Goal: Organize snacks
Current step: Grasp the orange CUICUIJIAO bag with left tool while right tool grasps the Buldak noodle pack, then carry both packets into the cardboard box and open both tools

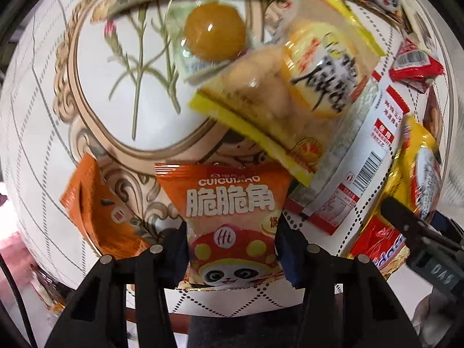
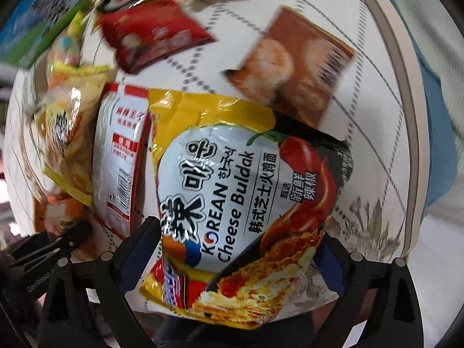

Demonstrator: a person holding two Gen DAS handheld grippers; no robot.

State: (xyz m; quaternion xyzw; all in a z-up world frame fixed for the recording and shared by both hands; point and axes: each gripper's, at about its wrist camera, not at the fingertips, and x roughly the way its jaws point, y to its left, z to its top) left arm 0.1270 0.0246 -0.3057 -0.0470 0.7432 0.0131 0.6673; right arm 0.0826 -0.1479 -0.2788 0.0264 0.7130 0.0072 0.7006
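**Gripping two packets over the patterned table**

Reaching down, my left gripper [image 1: 232, 249] has its pads pressed on the sides of the orange panda snack bag [image 1: 229, 220]; the bag's lower edge is hidden behind the fingers. My right gripper [image 2: 240, 249] stands wide around the Cheese Buldak noodle packet [image 2: 232, 203], both pads at its edges, though contact is hard to confirm. Beyond, blurred packets lie heaped on the tablecloth [image 1: 58, 159].

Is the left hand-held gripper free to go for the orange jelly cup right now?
Probably not yet: the left hand-held gripper is shut on the orange panda snack bag. The jelly cup lies uncovered on top of the pile, so access looks clear once the bag is released.
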